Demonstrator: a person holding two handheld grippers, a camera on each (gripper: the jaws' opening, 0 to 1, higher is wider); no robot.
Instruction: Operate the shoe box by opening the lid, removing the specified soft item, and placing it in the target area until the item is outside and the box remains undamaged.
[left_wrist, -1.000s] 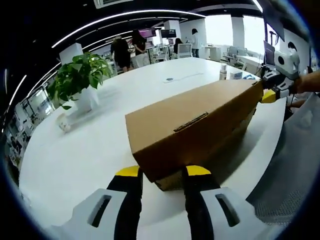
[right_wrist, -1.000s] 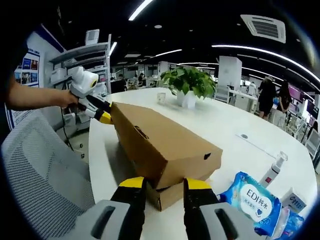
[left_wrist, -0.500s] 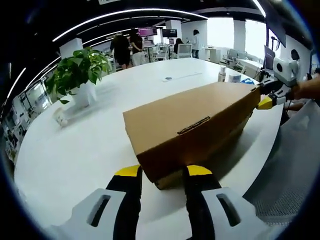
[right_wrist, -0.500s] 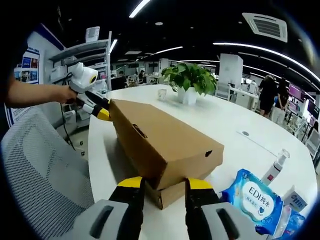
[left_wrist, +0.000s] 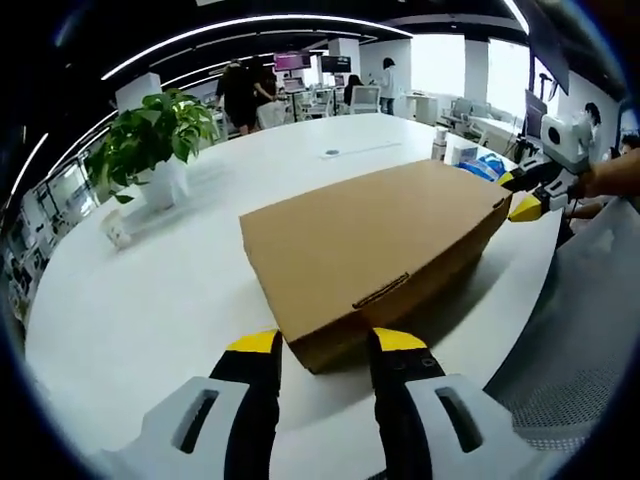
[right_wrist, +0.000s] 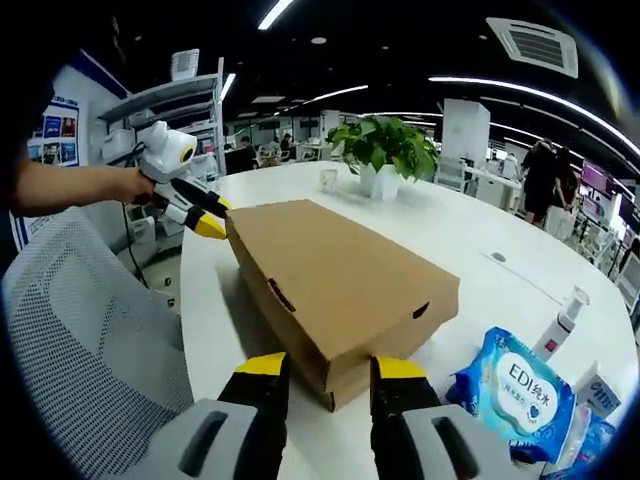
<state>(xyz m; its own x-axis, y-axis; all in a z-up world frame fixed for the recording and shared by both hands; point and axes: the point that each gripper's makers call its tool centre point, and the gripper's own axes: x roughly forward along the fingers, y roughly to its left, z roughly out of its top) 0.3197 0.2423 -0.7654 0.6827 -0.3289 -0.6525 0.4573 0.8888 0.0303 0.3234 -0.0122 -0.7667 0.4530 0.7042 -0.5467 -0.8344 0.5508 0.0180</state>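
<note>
Since a second ago the lid has dropped: in the left gripper view the shoe box (left_wrist: 375, 255) earlier showed its lid tipped up at this end, with a gap over the base, and now the lid lies flat and closed on the base, its slot facing the camera near the front edge. The left gripper (left_wrist: 322, 345) has its yellow-tipped jaws apart, one to each side of the box's near corner, pinching nothing I can see; whether the tips touch the cardboard I cannot tell. At the far end of the box the right gripper (left_wrist: 522, 200) shows with jaws parted just beside the far corner. In the right gripper view the same change reads from the other end: the lid was raised over the base a second ago and now sits down on it, on the white table (right_wrist: 470, 250). The right gripper (right_wrist: 324, 368) straddles the near corner with jaws spread and empty, and the left gripper (right_wrist: 205, 215) stands at the far corner, held by a person's hand (right_wrist: 135, 186). A wet-wipes pack (right_wrist: 515, 390) lies just beside the box. By my judgement the opening has not taken hold: the lid is shut, the soft item is hidden inside, and the lift must be tried again.
</note>
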